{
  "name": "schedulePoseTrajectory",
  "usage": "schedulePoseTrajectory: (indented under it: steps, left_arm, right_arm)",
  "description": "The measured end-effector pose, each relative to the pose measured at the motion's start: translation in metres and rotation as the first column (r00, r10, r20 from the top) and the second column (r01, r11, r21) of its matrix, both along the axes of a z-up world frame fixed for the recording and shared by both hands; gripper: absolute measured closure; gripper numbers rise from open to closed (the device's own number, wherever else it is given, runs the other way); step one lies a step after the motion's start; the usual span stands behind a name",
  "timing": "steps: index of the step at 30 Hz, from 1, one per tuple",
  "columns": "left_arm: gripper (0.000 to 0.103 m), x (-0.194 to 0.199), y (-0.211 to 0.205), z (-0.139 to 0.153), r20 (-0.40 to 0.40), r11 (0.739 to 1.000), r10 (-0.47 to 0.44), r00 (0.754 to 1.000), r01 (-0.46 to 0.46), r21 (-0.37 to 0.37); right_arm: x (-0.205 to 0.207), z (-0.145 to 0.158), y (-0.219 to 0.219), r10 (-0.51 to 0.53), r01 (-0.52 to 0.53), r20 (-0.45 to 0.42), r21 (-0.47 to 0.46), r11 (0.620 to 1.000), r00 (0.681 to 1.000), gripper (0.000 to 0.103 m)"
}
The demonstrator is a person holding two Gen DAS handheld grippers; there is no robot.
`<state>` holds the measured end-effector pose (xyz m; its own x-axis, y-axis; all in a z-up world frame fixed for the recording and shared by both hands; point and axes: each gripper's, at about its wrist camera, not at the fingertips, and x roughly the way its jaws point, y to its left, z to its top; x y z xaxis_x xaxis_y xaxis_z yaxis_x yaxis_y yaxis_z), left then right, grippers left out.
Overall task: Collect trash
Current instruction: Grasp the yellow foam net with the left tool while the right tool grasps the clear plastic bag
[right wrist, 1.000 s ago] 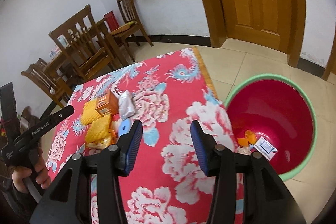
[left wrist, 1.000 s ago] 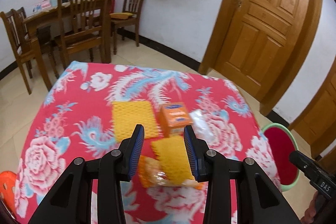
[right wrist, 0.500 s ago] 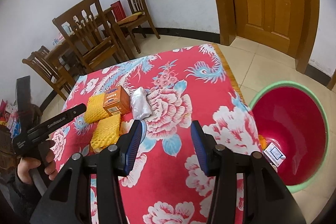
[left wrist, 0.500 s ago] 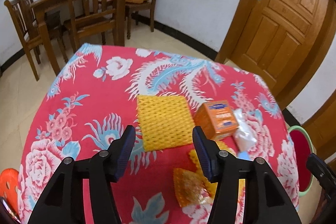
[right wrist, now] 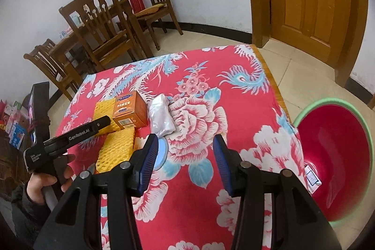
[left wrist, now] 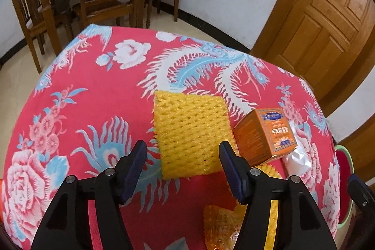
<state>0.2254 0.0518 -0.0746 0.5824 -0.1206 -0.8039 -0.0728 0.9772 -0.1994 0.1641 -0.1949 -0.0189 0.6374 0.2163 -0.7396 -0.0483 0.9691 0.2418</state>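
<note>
Right now the left gripper (left wrist: 182, 159) has its jaws opening, with nothing pinched yet, and the flat yellow foam net (left wrist: 191, 135) lies on the counter (left wrist: 98, 90) just ahead, lined up in the gap between them. Its long side runs away from the jaws, so I think the left hand is the closer one. The right gripper (right wrist: 183, 155) has open, empty jaws, off to the side near the red bin (right wrist: 337, 156)

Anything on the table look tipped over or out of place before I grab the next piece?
The orange box sits tilted, one end propped on a yellow foam net. The rest is loose trash lying flat on the tablecloth; nothing has spilled.
</note>
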Motion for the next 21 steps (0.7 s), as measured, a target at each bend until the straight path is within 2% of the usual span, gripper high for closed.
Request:
schedulePoseTrajectory:
  steps: [5, 7, 10, 16, 21]
  left_arm:
    - [0.04, -0.001, -0.003, -0.001, 0.032, 1.0, -0.017, 0.999, 0.016, 0.025]
    - [0.049, -0.001, -0.003, -0.001, 0.047, 0.999, -0.027, 0.999, 0.026, 0.024]
    - [0.055, -0.001, -0.003, -0.002, 0.064, 0.999, -0.034, 0.997, 0.034, 0.016]
    - [0.065, -0.002, -0.003, -0.003, 0.09, 0.999, -0.045, 0.995, 0.046, -0.003]
    - [0.068, -0.002, -0.002, -0.003, 0.098, 0.999, -0.05, 0.994, 0.051, -0.015]
  right_arm:
    - [0.013, -0.009, 0.014, 0.038, -0.038, -0.02, -0.012, 0.999, 0.999, 0.052]
    - [0.02, -0.013, 0.019, 0.051, -0.052, -0.031, -0.014, 0.999, 0.998, 0.052]
    - [0.03, -0.02, 0.025, 0.067, -0.068, -0.051, -0.017, 0.998, 0.996, 0.051]
    - [0.048, -0.031, 0.04, 0.099, -0.101, -0.073, -0.035, 0.994, 0.992, 0.051]
    - [0.06, -0.041, 0.049, 0.107, -0.112, -0.097, -0.043, 0.993, 0.99, 0.051]
